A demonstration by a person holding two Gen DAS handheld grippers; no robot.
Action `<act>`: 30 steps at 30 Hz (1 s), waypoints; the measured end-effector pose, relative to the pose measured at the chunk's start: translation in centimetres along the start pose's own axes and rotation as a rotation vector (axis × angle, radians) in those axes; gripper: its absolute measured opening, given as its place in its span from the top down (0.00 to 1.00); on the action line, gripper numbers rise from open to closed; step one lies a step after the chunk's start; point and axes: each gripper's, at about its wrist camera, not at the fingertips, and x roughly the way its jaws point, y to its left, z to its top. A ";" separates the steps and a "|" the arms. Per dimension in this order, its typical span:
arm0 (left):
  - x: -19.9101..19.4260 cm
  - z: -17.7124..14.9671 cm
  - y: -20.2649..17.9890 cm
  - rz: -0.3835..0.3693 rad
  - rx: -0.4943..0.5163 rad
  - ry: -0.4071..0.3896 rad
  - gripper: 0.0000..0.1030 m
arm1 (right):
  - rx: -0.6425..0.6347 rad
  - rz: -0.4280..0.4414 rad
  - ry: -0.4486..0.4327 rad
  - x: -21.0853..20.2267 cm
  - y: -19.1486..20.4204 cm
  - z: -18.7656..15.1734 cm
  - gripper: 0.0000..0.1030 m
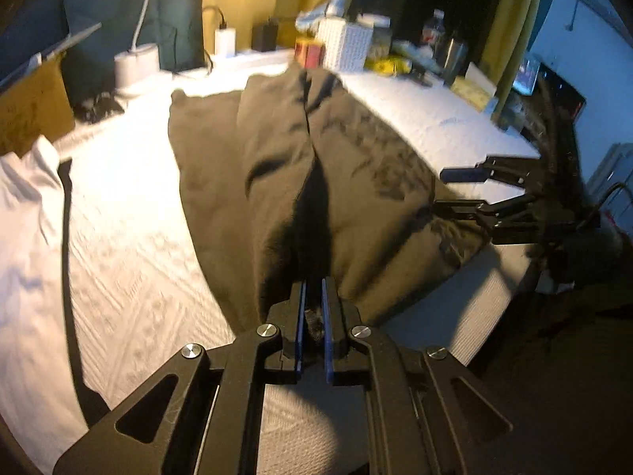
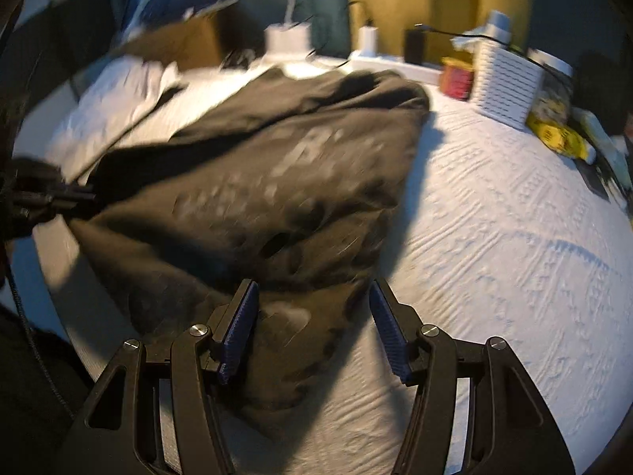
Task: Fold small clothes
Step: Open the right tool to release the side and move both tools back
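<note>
Fabric is pinched in our left tongs (image 1: 314, 312), anchoring the near edge of the dark garment (image 1: 285, 166) spread on the bed (image 1: 130, 245). Our right tongs (image 2: 312, 316) stand spread astride its corner, poised, we judge, to grip.

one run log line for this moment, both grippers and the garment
left gripper: shut on dark garment near edge | right gripper: open over garment edge | garment: rumpled on white bed

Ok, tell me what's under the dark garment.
The dark garment lies on a white textured bedspread, which shows all around it. The left gripper pinches its near edge. Whatever lies beneath the cloth's middle is covered.
</note>
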 end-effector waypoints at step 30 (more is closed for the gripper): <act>5.4 14.3 1.2 0.133 0.087 -0.084 0.33 | 0.134 -0.030 -0.123 -0.1 -8.7 6.2 0.39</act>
